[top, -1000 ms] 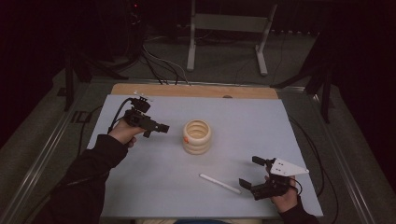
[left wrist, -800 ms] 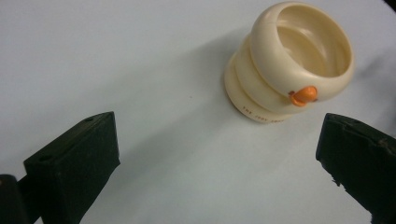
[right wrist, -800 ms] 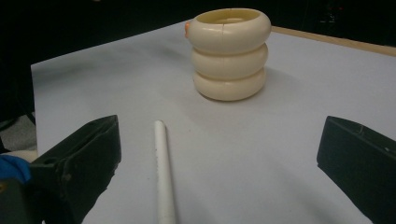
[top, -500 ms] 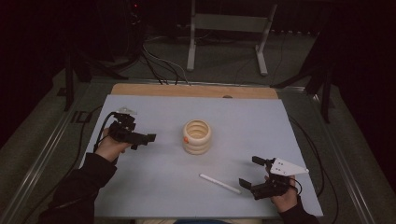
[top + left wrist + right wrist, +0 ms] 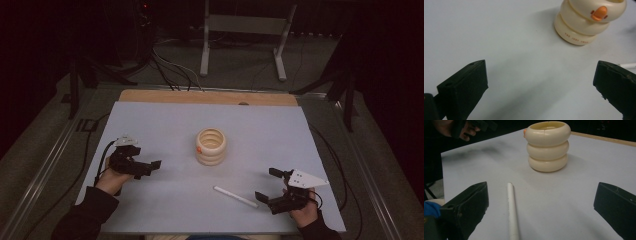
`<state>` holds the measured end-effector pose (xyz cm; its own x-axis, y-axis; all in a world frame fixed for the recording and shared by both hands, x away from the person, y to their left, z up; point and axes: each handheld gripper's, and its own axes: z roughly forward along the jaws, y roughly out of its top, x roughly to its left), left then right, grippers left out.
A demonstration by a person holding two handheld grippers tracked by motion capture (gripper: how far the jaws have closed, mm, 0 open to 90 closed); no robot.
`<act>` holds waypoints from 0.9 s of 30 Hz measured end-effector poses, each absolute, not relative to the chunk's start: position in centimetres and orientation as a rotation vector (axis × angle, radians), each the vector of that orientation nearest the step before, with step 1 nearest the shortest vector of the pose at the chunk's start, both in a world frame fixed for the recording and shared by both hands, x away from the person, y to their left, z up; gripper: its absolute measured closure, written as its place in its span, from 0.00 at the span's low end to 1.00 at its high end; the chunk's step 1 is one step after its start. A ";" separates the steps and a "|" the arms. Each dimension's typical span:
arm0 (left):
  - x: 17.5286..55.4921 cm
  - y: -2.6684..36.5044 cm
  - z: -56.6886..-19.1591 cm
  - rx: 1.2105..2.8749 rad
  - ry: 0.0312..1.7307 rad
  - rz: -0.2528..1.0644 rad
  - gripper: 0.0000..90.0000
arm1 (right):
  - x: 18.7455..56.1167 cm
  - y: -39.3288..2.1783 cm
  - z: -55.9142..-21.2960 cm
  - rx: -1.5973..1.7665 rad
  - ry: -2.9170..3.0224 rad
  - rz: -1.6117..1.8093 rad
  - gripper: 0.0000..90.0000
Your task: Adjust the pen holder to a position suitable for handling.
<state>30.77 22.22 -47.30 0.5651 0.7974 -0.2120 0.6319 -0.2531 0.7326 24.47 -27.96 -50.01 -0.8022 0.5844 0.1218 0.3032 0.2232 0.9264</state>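
A cream holder [image 5: 210, 146] made of three stacked rings, with a small orange tab, stands upright mid-table. It shows in the left gripper view as the holder [image 5: 589, 22] and in the right gripper view as the holder [image 5: 548, 146]. A white stick [image 5: 236, 196] lies flat on the mat between the holder and my right gripper [image 5: 267, 184]. That gripper [image 5: 542, 192] is open and empty, with the stick [image 5: 512, 212] just inside its left jaw. My left gripper [image 5: 150, 167] hovers at the table's left, well away from the holder. Its jaws [image 5: 541, 67] are spread wide with nothing between them.
A pale blue-grey mat [image 5: 165, 120] covers the table, with a wooden strip [image 5: 200, 96] along the far edge. Behind the table stands a metal frame [image 5: 240, 35] on the floor, beside loose cables [image 5: 170, 65]. Open mat lies around the holder.
My left gripper has pulled back from beside the holder toward the near left of the table, still open. The right gripper, holder and stick have not moved.
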 end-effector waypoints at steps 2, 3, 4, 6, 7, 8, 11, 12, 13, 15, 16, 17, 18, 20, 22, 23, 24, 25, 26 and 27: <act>30.2 22.3 -48.1 1.980 1.148 0.244 0.00 | 24.5 -28.0 -50.0 0.837 2.247 1.610 0.00; 30.0 22.3 -48.3 1.972 1.146 0.238 0.00 | 24.5 -28.0 -50.0 0.838 2.248 1.609 0.00; 29.8 22.2 -48.6 1.968 1.153 0.237 0.00 | 24.5 -28.0 -50.0 0.838 2.248 1.610 0.00; 29.4 22.3 -49.1 1.968 1.153 0.269 0.00 | 24.5 -27.9 -50.0 0.837 2.249 1.609 0.00; 29.2 22.3 -49.3 1.957 1.160 0.277 0.00 | 24.5 -27.9 -50.0 0.837 2.249 1.609 0.00; 29.0 22.4 -49.6 1.946 1.169 0.276 0.00 | 24.5 -27.9 -50.0 0.836 2.249 1.607 0.00; 28.4 22.8 -50.3 1.909 1.199 0.310 0.00 | 24.5 -28.0 -50.0 0.838 2.249 1.608 0.00; 28.2 22.9 -50.6 1.892 1.210 0.327 0.00 | 24.5 -28.0 -50.0 0.840 2.250 1.608 0.00; 28.1 23.1 -50.8 1.884 1.223 0.332 0.00 | 24.5 -28.0 -50.1 0.839 2.251 1.608 0.00; 27.8 23.4 -51.0 1.860 1.239 0.362 0.00 | 24.6 -28.0 -50.1 0.839 2.255 1.607 0.00; 27.7 23.5 -51.0 1.851 1.247 0.363 0.00 | 24.6 -27.9 -50.1 0.838 2.258 1.608 0.00; 27.5 23.6 -51.0 1.838 1.253 0.372 0.00 | 24.6 -27.9 -50.1 0.837 2.260 1.603 0.00; 27.4 23.6 -51.0 1.823 1.256 0.384 0.00 | 24.6 -27.9 -50.1 0.839 2.263 1.602 0.00; 27.3 23.6 -51.0 1.814 1.251 0.398 0.00 | 24.6 -27.9 -50.2 0.845 2.265 1.602 0.00; 27.1 23.4 -51.0 1.814 1.247 0.415 0.00 | 24.7 -27.8 -50.2 0.847 2.266 1.602 0.00; 27.1 23.3 -51.0 1.811 1.236 0.416 0.00 | 24.7 -27.8 -50.2 0.847 2.267 1.599 0.00; 27.1 23.3 -51.0 1.819 1.226 0.416 0.00 | 24.7 -27.8 -50.2 0.846 2.268 1.599 0.00; 27.1 23.2 -51.1 1.820 1.215 0.420 0.00 | 24.7 -27.8 -50.1 0.845 2.269 1.594 0.00; 27.1 23.2 -51.1 1.821 1.207 0.421 0.00 | 24.7 -27.7 -50.1 0.840 2.268 1.584 0.00; 27.1 23.2 -51.1 1.818 1.200 0.422 0.00 | 24.7 -27.7 -50.1 0.836 2.265 1.578 0.00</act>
